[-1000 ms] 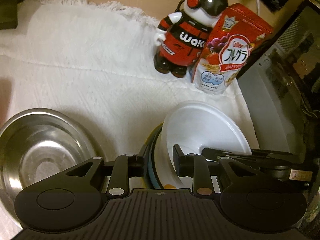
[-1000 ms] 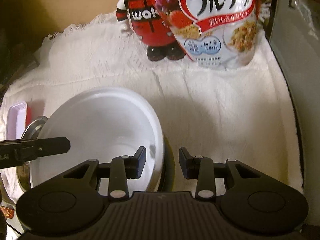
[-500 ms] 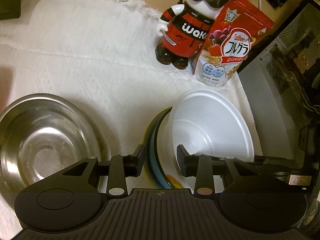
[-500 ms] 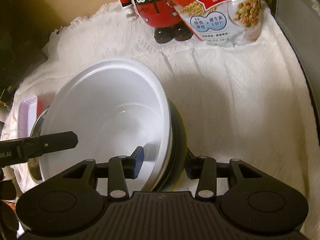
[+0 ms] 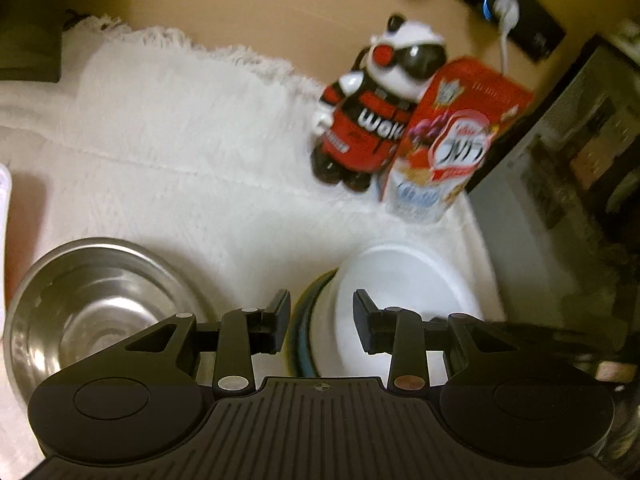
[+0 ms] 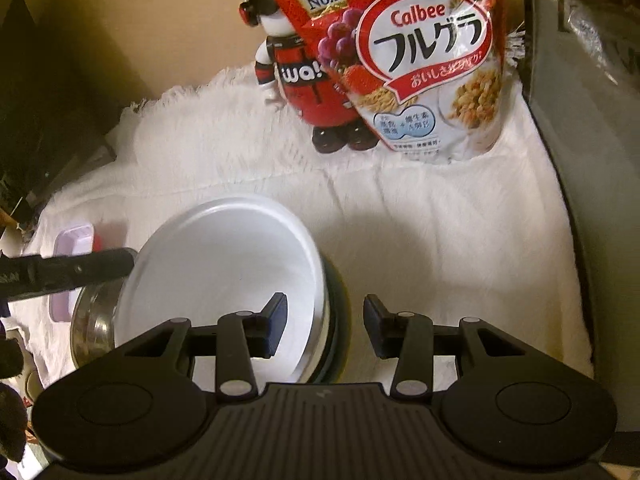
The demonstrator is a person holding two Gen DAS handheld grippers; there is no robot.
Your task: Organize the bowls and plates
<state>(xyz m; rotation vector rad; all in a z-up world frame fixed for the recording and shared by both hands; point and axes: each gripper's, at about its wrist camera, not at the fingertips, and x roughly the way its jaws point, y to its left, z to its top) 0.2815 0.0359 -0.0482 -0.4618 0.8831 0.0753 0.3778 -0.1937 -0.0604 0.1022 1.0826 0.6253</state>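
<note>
- A stack is partly built: the white bowl sits nested on darker dishes, a blue and a yellow rim showing at the lower centre of both views. How many lie under it I cannot tell.
- The stainless steel bowl sits apart at the lower left of the left wrist view, just beside the stack and not nested with anything; it looks like the piece left to sort.
- The right gripper straddles the stack's right edge, fingers spread, one inside the white bowl and one outside the dark rims, closed on nothing.
- The left gripper does the same at the stack's left edge, fingers parted and gripping nothing.
- Everything rests on a white fringed cloth over the table.
- In the upper part of each frame stand a panda figurine in red and a Calbee granola bag leaning against it, well clear of the dishes.
- A small pink-lidded container lies at the left in the right wrist view, near the steel bowl.
- A dark appliance wall borders the right side and limits room there.
</note>
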